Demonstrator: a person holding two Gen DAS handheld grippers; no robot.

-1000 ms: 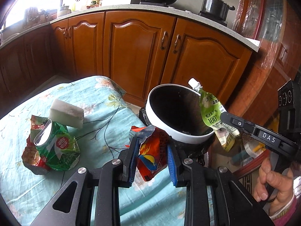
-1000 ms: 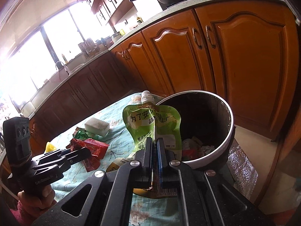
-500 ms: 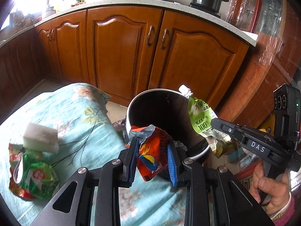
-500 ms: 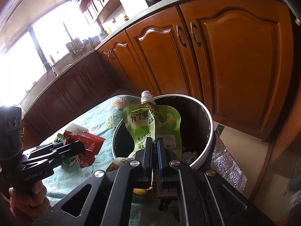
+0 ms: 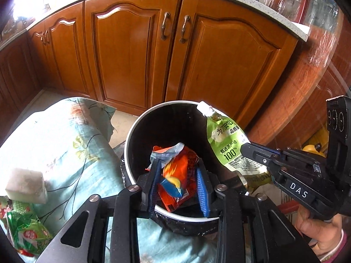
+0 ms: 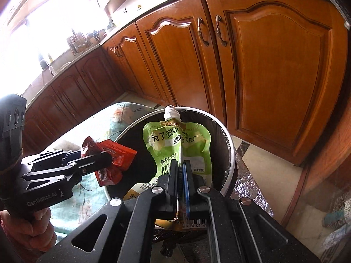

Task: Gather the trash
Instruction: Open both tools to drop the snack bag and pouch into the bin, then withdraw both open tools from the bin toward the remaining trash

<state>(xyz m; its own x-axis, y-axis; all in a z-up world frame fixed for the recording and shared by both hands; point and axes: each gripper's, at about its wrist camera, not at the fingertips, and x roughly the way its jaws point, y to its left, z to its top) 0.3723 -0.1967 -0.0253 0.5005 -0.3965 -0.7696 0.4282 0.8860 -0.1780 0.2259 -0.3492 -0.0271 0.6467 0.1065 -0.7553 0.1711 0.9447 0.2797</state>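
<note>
My left gripper (image 5: 178,171) is shut on a crumpled red and orange snack wrapper (image 5: 175,175) and holds it over the open mouth of the black bin (image 5: 131,140) with a white rim. My right gripper (image 6: 180,166) is shut on a green spouted drink pouch (image 6: 175,144), upright over the same bin (image 6: 228,140). In the left wrist view the pouch (image 5: 228,146) hangs at the bin's right rim. In the right wrist view the wrapper (image 6: 109,155) is at the bin's left rim.
A table with a light blue floral cloth (image 5: 72,144) is left of the bin. On it lie a white sponge (image 5: 26,185) and crumpled green and red wrappers (image 5: 28,236). Wooden cabinet doors (image 5: 175,50) stand behind the bin.
Both grippers have moved forward over the bin with their trash still held. The wrapper is now above the bin's opening, and the table items have slid to the left of view.
</note>
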